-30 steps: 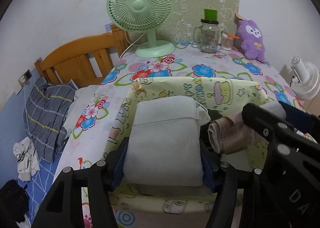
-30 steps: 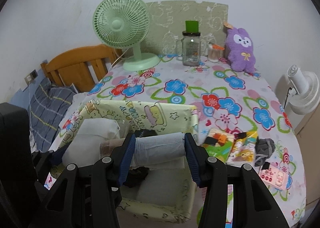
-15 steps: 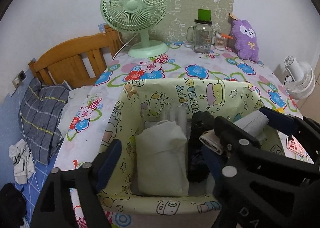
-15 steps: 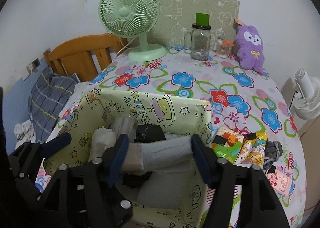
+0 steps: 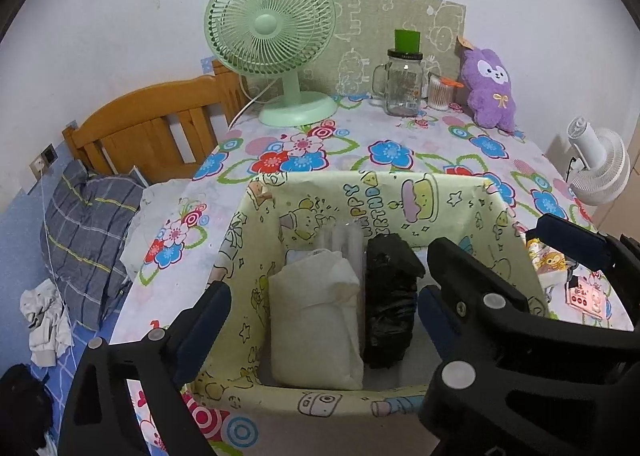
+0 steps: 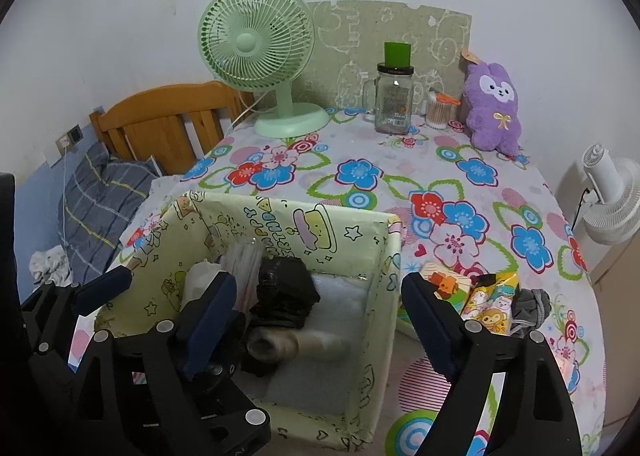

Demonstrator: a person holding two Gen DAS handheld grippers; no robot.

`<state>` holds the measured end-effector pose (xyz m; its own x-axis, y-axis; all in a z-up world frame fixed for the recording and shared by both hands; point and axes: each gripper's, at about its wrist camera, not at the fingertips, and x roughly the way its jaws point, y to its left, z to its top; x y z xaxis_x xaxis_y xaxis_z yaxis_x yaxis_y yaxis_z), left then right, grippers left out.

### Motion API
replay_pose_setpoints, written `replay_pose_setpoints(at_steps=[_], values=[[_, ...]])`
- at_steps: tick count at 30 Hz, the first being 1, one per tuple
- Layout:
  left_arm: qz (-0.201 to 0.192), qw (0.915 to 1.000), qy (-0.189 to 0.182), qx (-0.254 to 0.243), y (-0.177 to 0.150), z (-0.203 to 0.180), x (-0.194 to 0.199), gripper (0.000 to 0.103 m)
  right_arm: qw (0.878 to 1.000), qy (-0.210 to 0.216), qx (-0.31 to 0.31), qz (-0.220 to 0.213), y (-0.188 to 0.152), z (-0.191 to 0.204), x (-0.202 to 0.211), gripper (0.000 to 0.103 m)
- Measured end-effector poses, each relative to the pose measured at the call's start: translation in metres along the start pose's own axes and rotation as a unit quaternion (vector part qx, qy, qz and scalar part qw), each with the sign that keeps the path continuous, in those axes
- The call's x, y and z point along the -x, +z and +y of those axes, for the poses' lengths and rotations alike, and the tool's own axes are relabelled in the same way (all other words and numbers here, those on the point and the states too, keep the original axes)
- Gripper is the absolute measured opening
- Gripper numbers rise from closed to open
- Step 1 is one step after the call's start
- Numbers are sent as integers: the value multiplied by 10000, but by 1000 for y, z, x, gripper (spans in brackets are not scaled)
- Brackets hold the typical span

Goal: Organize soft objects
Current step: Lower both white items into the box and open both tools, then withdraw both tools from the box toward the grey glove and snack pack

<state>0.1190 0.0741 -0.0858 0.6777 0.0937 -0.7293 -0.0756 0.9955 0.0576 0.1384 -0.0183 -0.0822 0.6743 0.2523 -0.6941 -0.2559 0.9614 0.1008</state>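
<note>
Centre of both views: a yellow cartoon-print box (image 5: pixel 400 199) sits on the flower-patterned desk (image 5: pixel 420 135), and both tools hang over it.
Left hand-held gripper (image 5: pixel 320 320): jaws spread wide and just been opening; nothing pressed between the pads, the white bundle stands in the gap below them.
White folded cloth bundle (image 5: pixel 316 320): upright inside the box, left half, touching the black one beside it.
Black wrapped bundle (image 5: pixel 390 300): upright in the box, middle, right of the white bundle.
Right hand-held gripper (image 6: pixel 316 324): jaws wide too, just been opening; pads clear of everything, one pad inside the box, the other outside its right wall.
Beige-and-grey rolled cloth (image 6: pixel 296 344): lying on the box floor, lower centre of the right view, blurred, against the black bundle.
Snack packets (image 6: pixel 480 296): on the desk just right of the box.
Back of desk: green fan (image 5: pixel 272 35), glass jar (image 5: pixel 402 83), purple plush rabbit (image 5: pixel 490 87).
</note>
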Motion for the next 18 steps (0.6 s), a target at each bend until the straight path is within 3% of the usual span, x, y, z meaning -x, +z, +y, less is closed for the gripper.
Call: replay_pose_setpoints(at_steps=[18], values=[[-306,9995,-7,-94,2,-21,31,103,9996,57,-164,-218,-3,-19,37,88]])
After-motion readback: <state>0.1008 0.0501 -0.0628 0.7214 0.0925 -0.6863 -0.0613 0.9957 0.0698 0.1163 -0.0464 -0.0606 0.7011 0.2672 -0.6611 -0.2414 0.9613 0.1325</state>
